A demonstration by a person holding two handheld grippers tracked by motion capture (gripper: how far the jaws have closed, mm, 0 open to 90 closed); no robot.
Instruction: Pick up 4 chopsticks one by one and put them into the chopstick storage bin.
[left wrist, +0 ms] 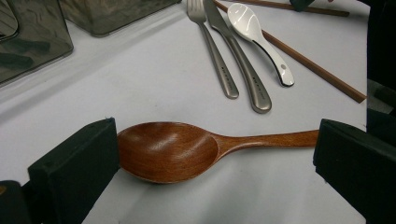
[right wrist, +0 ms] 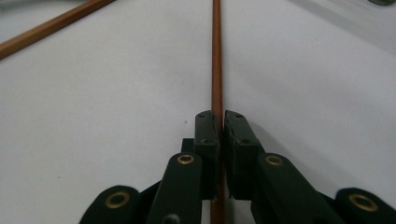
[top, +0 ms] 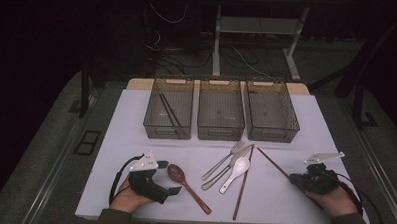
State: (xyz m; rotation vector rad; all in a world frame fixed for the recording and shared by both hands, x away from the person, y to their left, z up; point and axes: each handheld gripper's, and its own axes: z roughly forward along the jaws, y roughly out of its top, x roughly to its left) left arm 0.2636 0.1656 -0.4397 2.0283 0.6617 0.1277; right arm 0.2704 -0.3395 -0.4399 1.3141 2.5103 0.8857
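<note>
Right gripper (right wrist: pixel 221 122) nipped tight on a slim, straight reddish-brown chopstick (right wrist: pixel 216 56), running dead ahead between the jaws along the bench (right wrist: pixel 116 116). Left gripper (left wrist: pixel 215 154) gaping wide astride a glossy wooden spoon (left wrist: pixel 173 149), gripping nothing.

Light: dim, the room's edges dark
Floor (top: pixel 45 151): grey carpet around the bench (top: pixel 137 85)
Far side: white-legged desk frame (top: pixel 217 42), loose cables (top: pixel 163 51) on the floor
Near left: dark floor plate (top: pixel 87 142)
</note>
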